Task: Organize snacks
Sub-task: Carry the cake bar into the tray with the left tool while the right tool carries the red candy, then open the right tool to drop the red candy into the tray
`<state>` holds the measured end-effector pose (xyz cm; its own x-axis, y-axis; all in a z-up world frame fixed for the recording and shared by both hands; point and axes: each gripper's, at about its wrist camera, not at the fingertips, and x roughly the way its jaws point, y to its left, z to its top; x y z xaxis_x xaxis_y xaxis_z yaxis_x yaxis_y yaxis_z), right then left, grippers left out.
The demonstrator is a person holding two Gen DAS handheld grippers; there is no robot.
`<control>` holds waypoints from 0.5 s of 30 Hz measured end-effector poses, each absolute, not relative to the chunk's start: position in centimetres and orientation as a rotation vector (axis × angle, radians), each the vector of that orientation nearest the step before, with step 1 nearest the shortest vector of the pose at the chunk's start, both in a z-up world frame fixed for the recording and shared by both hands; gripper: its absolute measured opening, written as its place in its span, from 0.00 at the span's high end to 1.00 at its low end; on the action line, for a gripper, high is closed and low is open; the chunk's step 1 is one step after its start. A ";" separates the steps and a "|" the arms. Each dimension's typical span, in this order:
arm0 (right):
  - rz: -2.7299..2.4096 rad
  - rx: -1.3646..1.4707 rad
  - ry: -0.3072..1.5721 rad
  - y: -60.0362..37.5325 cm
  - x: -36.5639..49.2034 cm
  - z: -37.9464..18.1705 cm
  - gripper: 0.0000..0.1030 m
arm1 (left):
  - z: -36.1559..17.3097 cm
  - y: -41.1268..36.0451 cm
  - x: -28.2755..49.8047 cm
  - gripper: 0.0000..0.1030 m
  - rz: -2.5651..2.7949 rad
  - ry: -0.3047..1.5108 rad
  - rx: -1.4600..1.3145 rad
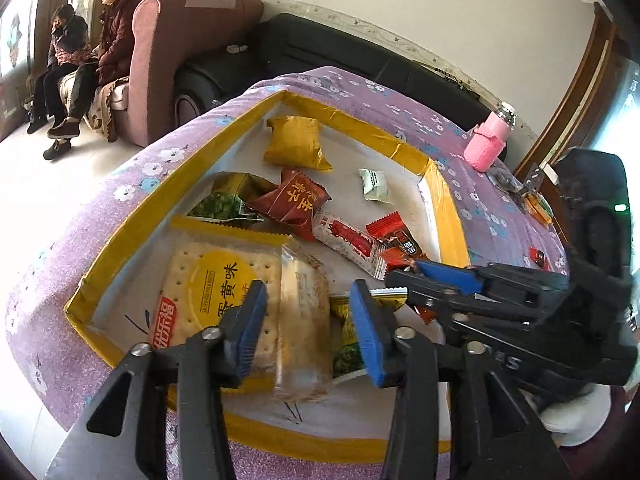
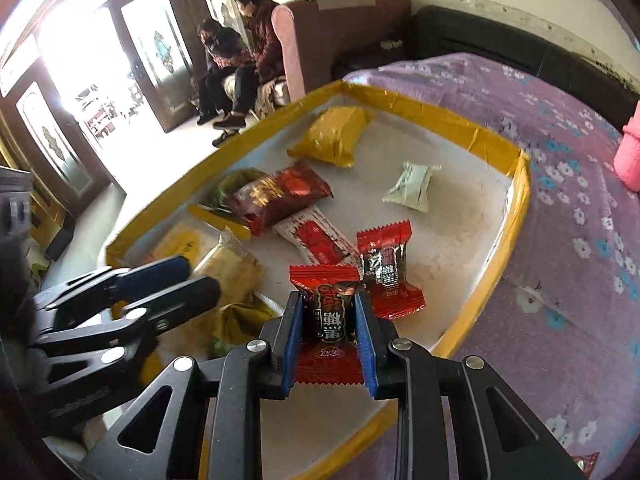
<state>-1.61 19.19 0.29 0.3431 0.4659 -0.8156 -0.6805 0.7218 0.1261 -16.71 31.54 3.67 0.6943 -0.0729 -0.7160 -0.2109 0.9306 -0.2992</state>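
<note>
A white tray with a yellow taped rim [image 1: 132,216] [image 2: 516,184] lies on the purple floral cloth and holds several snack packets. My left gripper [image 1: 306,332] hangs open over its near end. A clear-wrapped beige biscuit packet [image 1: 304,320] [image 2: 232,268], blurred, sits between the blue pads [image 1: 248,328] without touching them, on top of a big yellow cracker pack [image 1: 212,288]. My right gripper [image 2: 328,336] is shut on a red candy with a dark middle [image 2: 330,312], just above the tray. A matching red candy [image 2: 388,268] [image 1: 396,240] lies beyond it. The two grippers are close side by side.
In the tray lie a yellow packet [image 1: 296,144], a red packet [image 1: 292,204], a green pea bag [image 1: 228,200], a white sachet [image 1: 374,186] and a red-white stick [image 1: 348,240]. A pink bottle [image 1: 490,140] stands on the cloth. Two people sit on an armchair [image 1: 92,52].
</note>
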 end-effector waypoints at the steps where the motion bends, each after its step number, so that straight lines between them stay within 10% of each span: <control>1: 0.739 -0.261 0.967 19.3 -1.3 0.0 0.75 | 3.8 31.5 -16.7 0.53 0.084 0.803 -0.371; 15: 0.696 -0.228 0.875 17.5 -0.8 1.8 0.60 | 6.1 29.4 -17.8 0.29 0.144 0.754 -0.263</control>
